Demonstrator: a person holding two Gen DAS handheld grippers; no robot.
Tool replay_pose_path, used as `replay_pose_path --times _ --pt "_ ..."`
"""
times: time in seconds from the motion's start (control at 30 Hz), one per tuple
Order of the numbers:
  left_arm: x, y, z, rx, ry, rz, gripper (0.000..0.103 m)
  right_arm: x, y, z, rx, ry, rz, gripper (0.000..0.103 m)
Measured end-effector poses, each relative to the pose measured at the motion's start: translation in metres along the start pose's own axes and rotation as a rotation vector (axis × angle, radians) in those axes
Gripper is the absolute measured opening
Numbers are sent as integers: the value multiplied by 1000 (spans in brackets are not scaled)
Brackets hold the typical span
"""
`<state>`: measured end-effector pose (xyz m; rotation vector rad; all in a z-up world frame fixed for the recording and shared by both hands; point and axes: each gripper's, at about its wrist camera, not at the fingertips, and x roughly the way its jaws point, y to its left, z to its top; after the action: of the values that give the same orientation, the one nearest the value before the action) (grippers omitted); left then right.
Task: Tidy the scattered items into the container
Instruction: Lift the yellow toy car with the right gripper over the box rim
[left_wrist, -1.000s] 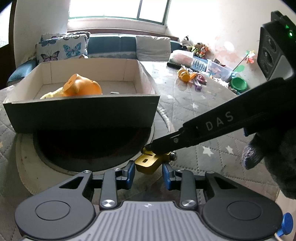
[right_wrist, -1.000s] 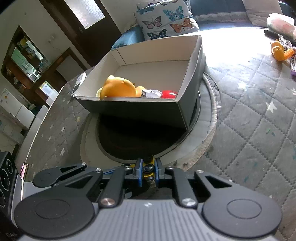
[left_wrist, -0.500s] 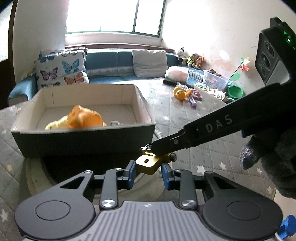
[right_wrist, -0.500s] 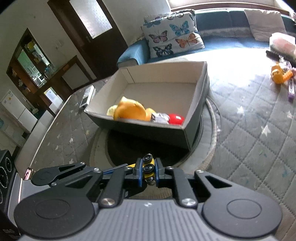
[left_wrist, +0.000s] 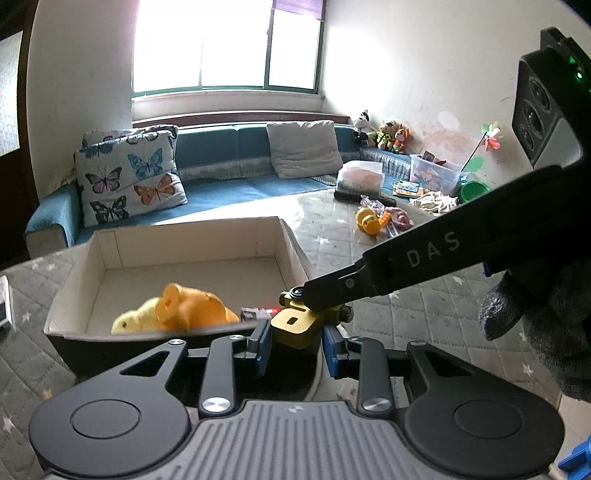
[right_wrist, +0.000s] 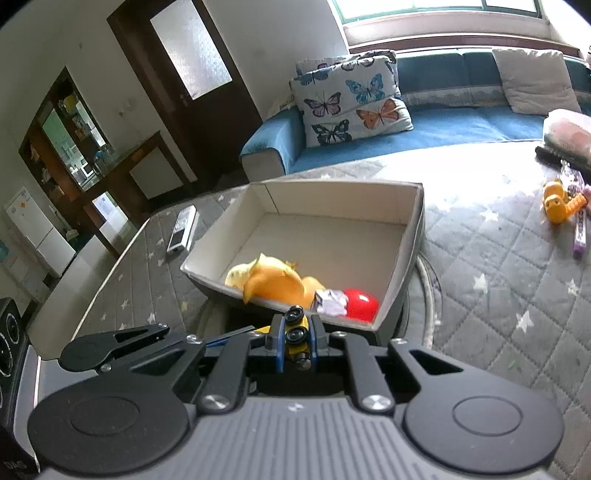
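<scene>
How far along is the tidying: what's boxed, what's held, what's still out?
Done: the orange plush toy, red ball and a small crumpled wrapper lie in the cardboard box. In hand: both the right gripper and left gripper hold the small yellow toy vehicle, not yet boxed. Left: the yellow duck toy and neighbouring bits.

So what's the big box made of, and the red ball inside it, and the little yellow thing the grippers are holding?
The box looks like cardboard: matte pale walls with folded corner seams. The red ball seems to be smooth plastic or rubber, since it carries a shiny highlight. The yellow toy looks like hard moulded plastic, with crisp edges and a dull sheen, though painted metal is possible.
</scene>
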<state>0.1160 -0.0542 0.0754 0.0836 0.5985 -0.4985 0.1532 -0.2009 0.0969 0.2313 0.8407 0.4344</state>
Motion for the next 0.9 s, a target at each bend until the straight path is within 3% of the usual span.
replay_pose_path --times 0.3,0.9 --pt "13 13 18 4 -7 15 32 10 1 21 -12 -29 -11 12" --pt "48 39 24 -12 36 26 33 51 -13 36 25 -1 -17 12"
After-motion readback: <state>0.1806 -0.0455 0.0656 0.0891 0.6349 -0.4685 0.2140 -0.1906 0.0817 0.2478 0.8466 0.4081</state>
